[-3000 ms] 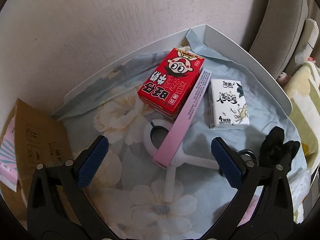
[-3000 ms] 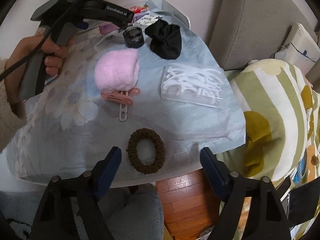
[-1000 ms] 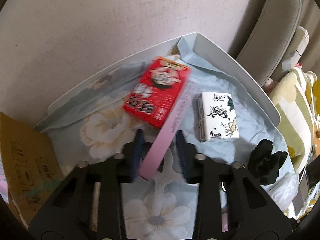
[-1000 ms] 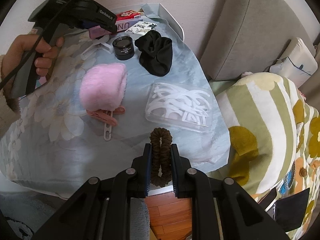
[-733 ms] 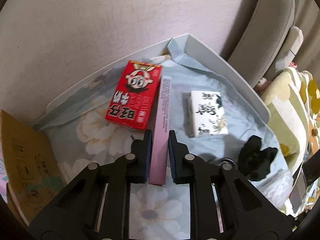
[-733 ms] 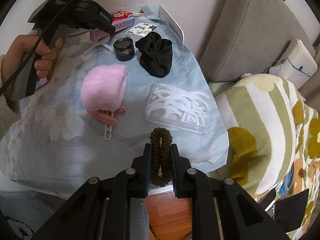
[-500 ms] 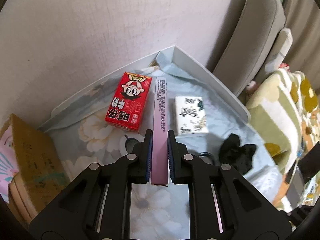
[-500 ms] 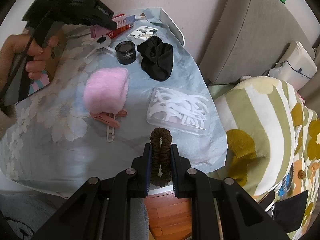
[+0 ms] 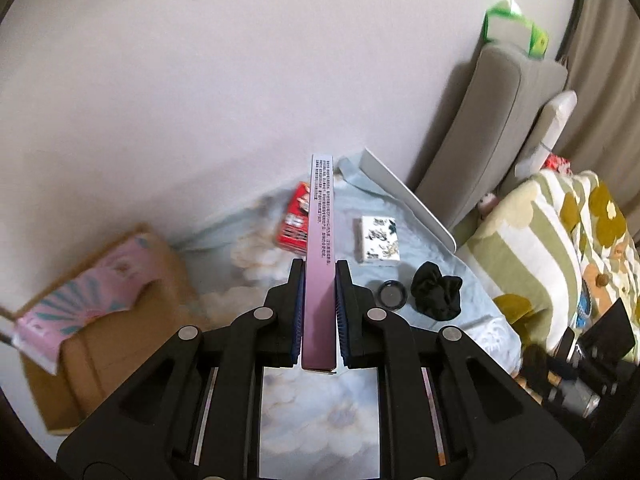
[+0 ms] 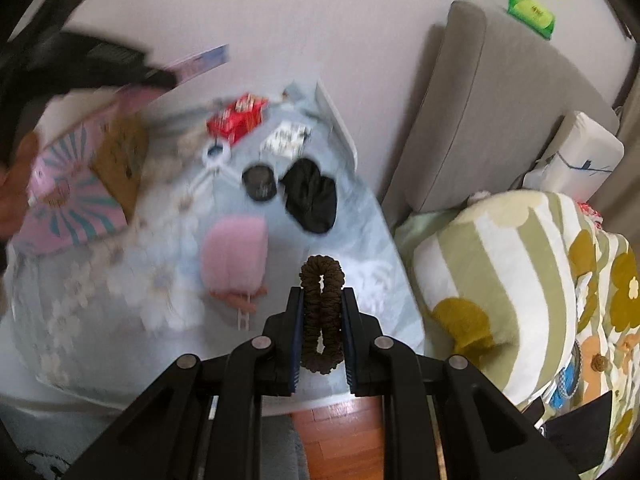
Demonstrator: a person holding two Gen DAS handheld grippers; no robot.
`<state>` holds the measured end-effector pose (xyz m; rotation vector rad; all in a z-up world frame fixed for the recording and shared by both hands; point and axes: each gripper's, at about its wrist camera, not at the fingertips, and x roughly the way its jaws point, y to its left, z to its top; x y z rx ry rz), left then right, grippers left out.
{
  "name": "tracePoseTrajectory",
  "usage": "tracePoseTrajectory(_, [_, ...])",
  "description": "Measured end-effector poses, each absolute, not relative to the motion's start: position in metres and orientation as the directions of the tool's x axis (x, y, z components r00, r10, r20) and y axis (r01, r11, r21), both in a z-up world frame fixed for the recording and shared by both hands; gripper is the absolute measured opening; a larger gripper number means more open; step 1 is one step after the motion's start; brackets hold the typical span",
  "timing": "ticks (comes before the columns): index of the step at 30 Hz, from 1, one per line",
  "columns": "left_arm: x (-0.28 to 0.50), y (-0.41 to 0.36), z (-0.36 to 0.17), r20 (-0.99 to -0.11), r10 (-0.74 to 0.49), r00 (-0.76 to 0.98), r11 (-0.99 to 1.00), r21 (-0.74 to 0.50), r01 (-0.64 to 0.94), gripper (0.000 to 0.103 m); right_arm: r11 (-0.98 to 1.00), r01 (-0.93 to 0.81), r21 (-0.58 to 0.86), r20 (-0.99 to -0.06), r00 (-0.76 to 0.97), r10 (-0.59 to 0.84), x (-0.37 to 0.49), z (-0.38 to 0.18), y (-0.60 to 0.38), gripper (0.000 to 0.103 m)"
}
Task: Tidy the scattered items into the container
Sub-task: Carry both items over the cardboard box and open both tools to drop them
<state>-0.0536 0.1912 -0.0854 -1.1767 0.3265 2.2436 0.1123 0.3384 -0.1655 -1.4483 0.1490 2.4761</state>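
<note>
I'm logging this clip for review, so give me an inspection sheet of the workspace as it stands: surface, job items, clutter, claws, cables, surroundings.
Surface: table under a pale blue floral cloth; a white raised rim along the far right edge.
Job's things: long pink box and brown hair tie are lifted; cardboard box sits at the left.
Clutter: red carton, tissue pack, black round lid, black cloth, pink fluffy item, white clip.
Claws: left claw shut on the long pink box; right claw shut on the brown hair tie.
Cables: nothing seen.
Surroundings: grey cushion, flowered blanket, wood floor.
</note>
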Motion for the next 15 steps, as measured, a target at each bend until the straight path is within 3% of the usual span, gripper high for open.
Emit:
tracePoseTrajectory(6, [-0.049, 0.129, -0.053, -0.760, 0.335, -0.557, -0.861, -0.007, -0.509, 0.012, -0.960, -0.269, 0.076, -0.818, -0.568, 0.094, 0.087, -0.119, 0.341, 0.016])
tracePoseTrajectory(14, [-0.056, 0.015, -0.030, -0.742, 0.181, -0.646, -0.960, 0.009, -0.280, 0.012, -0.998, -0.046, 0.046, -0.764, -0.646, -0.006, 0.025, -0.079, 0.271, 0.016])
tracePoseTrajectory(15, [-0.058, 0.003, -0.031, -0.739, 0.241, -0.629, -0.928, 0.014, -0.371, 0.012, -0.999, -0.004, 0.042, -0.759, -0.650, -0.029, 0.015, -0.077, 0.257, 0.016])
